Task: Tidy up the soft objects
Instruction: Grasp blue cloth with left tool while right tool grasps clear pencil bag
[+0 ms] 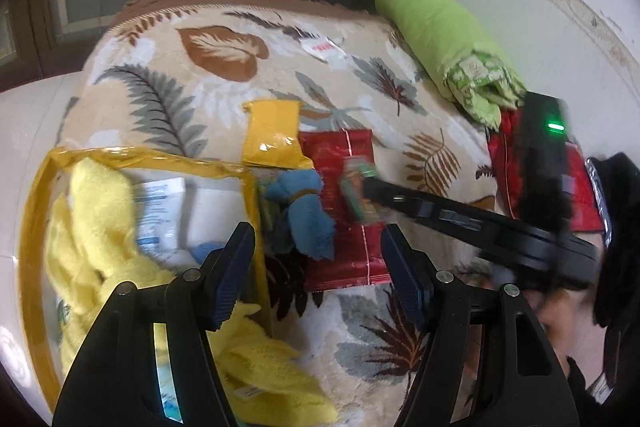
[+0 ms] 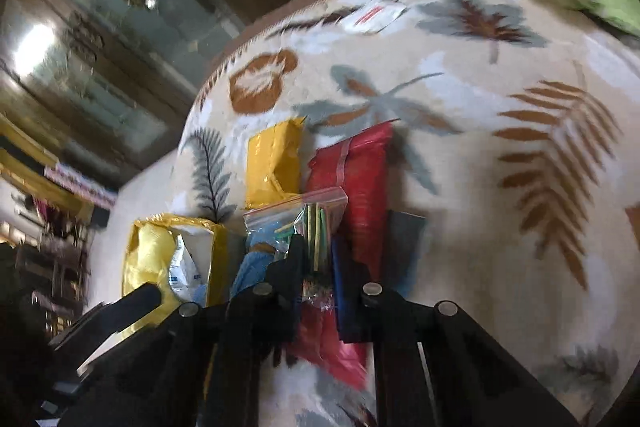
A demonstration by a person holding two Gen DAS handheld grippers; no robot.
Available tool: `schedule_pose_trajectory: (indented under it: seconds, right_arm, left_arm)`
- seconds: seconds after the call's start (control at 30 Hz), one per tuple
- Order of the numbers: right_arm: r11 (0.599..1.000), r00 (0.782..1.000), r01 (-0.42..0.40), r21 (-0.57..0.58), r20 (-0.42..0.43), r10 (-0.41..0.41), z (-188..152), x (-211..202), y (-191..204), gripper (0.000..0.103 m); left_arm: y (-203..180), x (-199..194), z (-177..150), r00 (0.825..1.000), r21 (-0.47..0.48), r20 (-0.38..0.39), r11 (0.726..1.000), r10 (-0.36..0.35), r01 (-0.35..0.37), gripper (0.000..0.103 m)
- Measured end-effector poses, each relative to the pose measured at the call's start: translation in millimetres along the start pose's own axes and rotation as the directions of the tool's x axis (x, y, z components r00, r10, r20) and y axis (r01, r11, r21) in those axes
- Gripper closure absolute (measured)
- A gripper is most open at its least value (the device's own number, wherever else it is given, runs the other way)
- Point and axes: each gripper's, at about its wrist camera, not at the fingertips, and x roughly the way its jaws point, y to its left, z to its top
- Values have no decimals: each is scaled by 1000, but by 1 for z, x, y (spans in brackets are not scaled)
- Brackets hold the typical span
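My left gripper (image 1: 318,263) is open and empty, above the edge of a clear bag with yellow trim (image 1: 152,163) that holds a yellow towel (image 1: 96,227). A blue cloth (image 1: 306,215) lies beside the bag on a red packet (image 1: 344,211). My right gripper (image 2: 316,259) is shut on a clear zip bag (image 2: 308,215) of small coloured items, over the red packet (image 2: 360,179). In the left wrist view the right gripper (image 1: 362,187) comes in from the right, holding that zip bag (image 1: 356,191). A yellow packet (image 1: 274,135) lies behind; it also shows in the right wrist view (image 2: 274,163).
All lies on a leaf-patterned blanket (image 1: 200,87). A rolled green cloth (image 1: 444,39) sits at the far right edge. A second red packet (image 1: 508,155) lies at the right. A small white sachet (image 1: 324,49) lies far back. White floor (image 1: 24,131) lies to the left.
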Motion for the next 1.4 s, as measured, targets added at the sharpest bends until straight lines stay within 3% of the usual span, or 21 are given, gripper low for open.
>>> schedule_pose_trajectory:
  seconds: [0.1,0.27,0.4,0.47,0.63,0.8,1.03,1.13,1.23,1.4]
  right_arm:
    - [999,998,15,49,58,-18,-10,-27,-16,92]
    - [994,995,19,106,94,-29,-30,-50,-35,92]
    - [991,996,10,130,89,-21,-39,-55,-39,92]
    - [991,997,4,136,81,-15,-40,-52,-38,92]
    - [991,996,-3,132,84,-9,-49,-56,-33,92]
    - [990,995,-21,141,97,7,-58,-66,-31,92]
    - [985,993,-87,149,92,74,-74,-76,-23,92]
    - [987,990,-121,106,87,112,-77,-76,-2,92]
    - [985,985,-159,70,76,153,-77,-73,23,92]
    - [985,983,-173,-15,61,174,-68,-63,64,92]
  left_arm:
    - [-7,20,8,999,44,-37,999,30,-29,37]
    - [-8,55,28,990,37,-114,997,77,-74,68]
    - [-14,78,31,976,82,-160,988,146,-134,74]
    - [-17,83,29,965,117,-168,977,199,-181,86]
    - [-19,77,22,968,142,-154,974,197,-175,88]
    - [-26,50,16,991,107,-115,993,69,-57,90]
    - [-23,-30,-15,1000,51,4,999,-17,17,90]
    - [-4,-73,-28,997,7,83,1000,6,-6,90]
    - [16,-102,-36,988,-18,134,997,74,-72,90]
    - [57,-122,-41,978,-80,156,988,141,-130,90]
